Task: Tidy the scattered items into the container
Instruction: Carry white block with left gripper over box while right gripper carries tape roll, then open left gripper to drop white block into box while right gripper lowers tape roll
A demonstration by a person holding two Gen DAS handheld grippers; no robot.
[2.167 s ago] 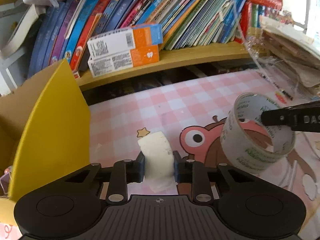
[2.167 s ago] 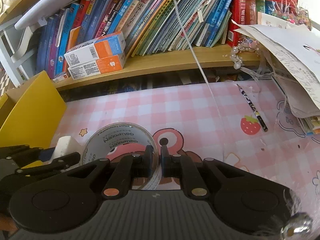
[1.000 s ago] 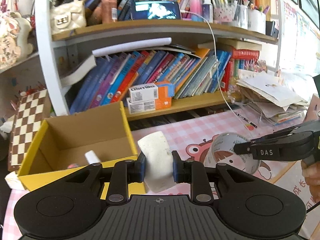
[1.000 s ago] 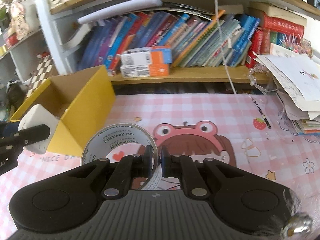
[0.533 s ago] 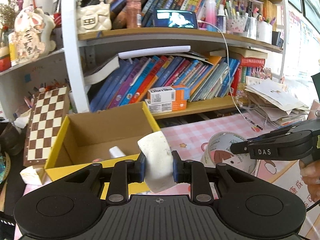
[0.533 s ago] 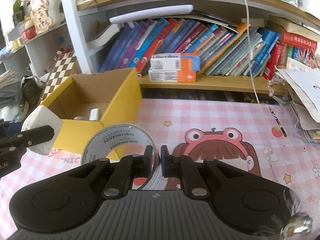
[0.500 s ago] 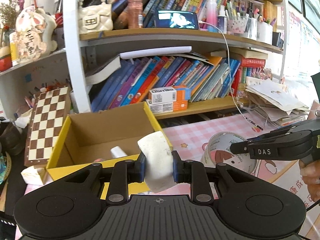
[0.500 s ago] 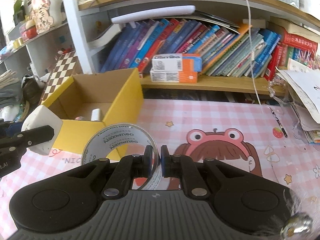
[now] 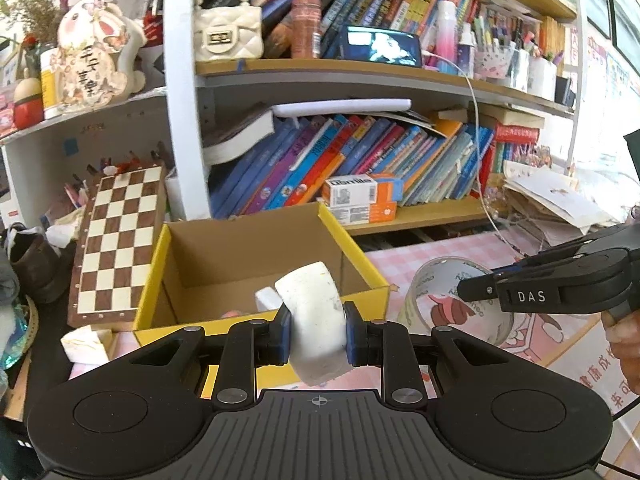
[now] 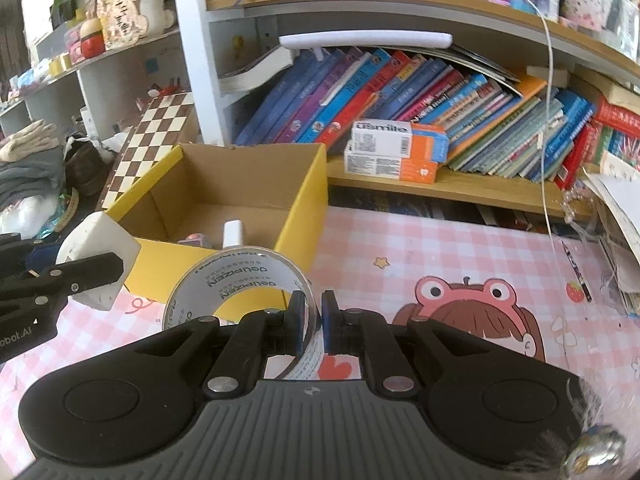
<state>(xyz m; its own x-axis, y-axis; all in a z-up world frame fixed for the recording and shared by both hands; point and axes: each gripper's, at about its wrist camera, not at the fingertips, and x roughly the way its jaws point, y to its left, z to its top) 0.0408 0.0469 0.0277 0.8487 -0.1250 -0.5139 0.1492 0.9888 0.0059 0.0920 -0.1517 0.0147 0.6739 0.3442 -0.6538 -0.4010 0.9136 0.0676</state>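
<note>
My left gripper is shut on a white eraser-like block, held in the air just in front of the yellow cardboard box. The same block shows at the left of the right wrist view. My right gripper is shut on the wall of a clear tape roll, off the table and to the right of the box. The tape roll also appears in the left wrist view. Inside the box lie a small white bottle and a pinkish item.
A pink checked mat with a frog cartoon covers the table. Behind stands a shelf of books with two orange-white cartons. A chessboard leans left of the box. Papers pile at the right, a pencil beside them.
Both grippers have drawn back and risen with their loads. More of the box's inside and the upper shelves has come into view, and the box now sits nearer the middle.
</note>
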